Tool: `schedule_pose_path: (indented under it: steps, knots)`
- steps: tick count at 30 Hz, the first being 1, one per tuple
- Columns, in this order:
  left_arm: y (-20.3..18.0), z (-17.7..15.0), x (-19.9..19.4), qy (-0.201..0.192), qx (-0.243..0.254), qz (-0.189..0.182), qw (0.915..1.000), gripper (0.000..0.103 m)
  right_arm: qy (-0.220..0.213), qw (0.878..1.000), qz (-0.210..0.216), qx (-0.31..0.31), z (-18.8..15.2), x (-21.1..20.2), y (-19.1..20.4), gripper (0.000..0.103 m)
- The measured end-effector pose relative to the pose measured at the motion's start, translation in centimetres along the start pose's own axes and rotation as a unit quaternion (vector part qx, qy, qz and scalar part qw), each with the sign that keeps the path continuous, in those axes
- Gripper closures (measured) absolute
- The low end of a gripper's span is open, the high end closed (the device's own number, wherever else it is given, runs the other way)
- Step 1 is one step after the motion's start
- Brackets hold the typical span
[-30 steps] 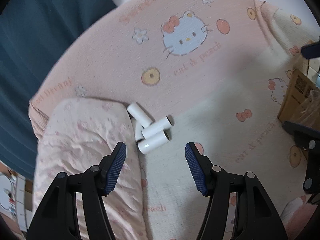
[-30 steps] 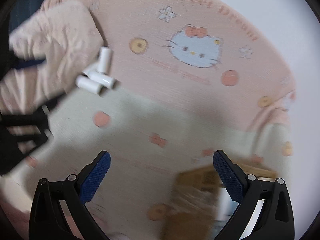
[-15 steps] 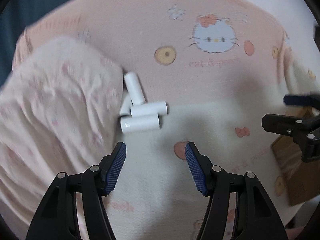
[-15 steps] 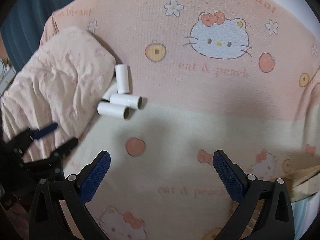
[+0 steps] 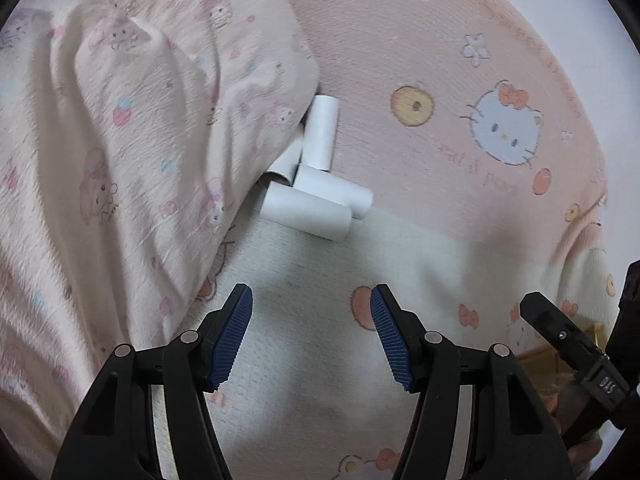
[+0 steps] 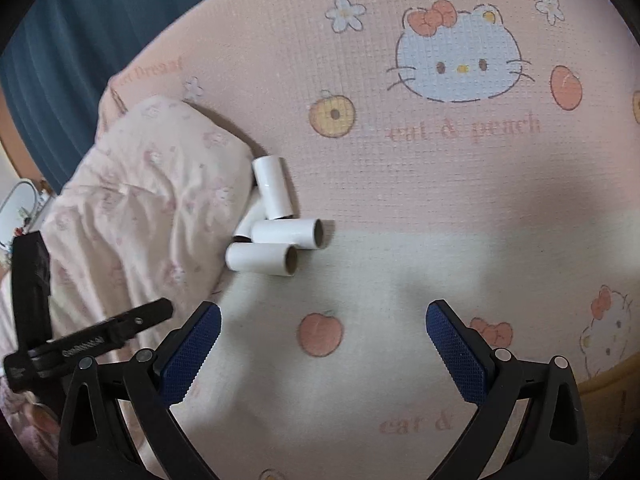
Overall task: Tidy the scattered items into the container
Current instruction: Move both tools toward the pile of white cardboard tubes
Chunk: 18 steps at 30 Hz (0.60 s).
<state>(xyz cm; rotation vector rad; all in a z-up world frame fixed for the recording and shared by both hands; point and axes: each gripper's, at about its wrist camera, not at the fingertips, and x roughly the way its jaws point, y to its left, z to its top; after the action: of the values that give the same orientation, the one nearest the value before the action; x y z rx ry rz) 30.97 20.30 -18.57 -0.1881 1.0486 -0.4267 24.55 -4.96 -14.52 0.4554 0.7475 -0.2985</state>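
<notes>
**White tubes still on the bed, both grippers now lined up on them**

White cardboard tubes (image 5: 310, 210) are the whole story so far: four of them in a little heap on the blanket (image 5: 440, 80), jammed right against the edge of the pillow (image 5: 140, 120). One is half tucked under the pillow edge, two lie side by side across the front, and one points away behind them. All are touching each other.

What changed over the last second is the aim. The left gripper (image 5: 311, 336) swung round and came closer, so the pile went from small and off to one side to sitting big and just ahead of its fingers. The right gripper (image 6: 323, 356) had been pointed down at a cardboard box, which looks like the container; now it faces the same pile (image 6: 272, 236), and the box is only a sliver at the frame edge (image 6: 608, 380). Each gripper also shows up in the other's view, so they're close together.

Both sets of fingers are spread wide with nothing between them. Nothing is picked up yet, nothing is in the box as far as these views show.

So the task is basically at the start: approach done, grab pending. The front tube is probably the easy first pick, since it lies clear of the pillow. The tucked one will likely need the others gone first.
</notes>
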Motion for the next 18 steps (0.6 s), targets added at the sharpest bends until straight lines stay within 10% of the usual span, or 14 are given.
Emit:
schedule_pose_path:
  steps: [18]
  knots:
    - [2.2, 5.0, 9.0, 0.008, 0.005, 0.025, 0.9996, 0.037, 0.033, 0.999, 0.040, -0.015, 2.1, 11.0, 1.4, 0.000]
